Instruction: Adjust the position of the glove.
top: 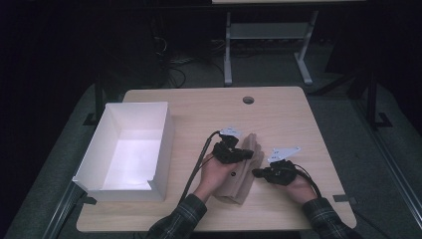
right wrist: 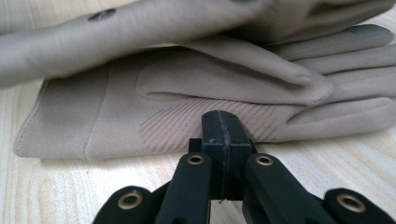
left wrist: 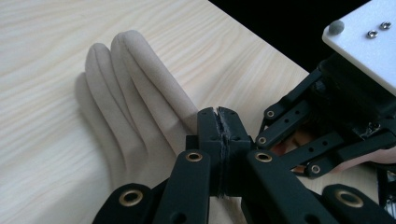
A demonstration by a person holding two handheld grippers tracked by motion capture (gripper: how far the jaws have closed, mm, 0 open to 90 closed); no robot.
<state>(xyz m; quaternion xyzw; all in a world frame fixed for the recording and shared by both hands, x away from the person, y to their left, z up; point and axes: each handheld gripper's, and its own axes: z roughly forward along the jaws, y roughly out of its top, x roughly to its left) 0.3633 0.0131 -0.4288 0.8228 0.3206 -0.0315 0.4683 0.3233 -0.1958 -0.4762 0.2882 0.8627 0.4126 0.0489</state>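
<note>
I have the beige gloves [top: 246,167] lying stacked on the worktop [top: 278,114] between my hands, right of the white box [top: 127,149], probably their destination. My left hand-held gripper [top: 244,154] hovers over them, jaws together on nothing; the right hand-held gripper [top: 259,174], also pressed together and empty, noses their edge, seemingly to steady them.

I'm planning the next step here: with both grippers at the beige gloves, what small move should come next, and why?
Probably open the right gripper: its jaws are shut, empty, at the edge of the lower beige glove, so they cannot take it. The left gripper is shut too.
</note>
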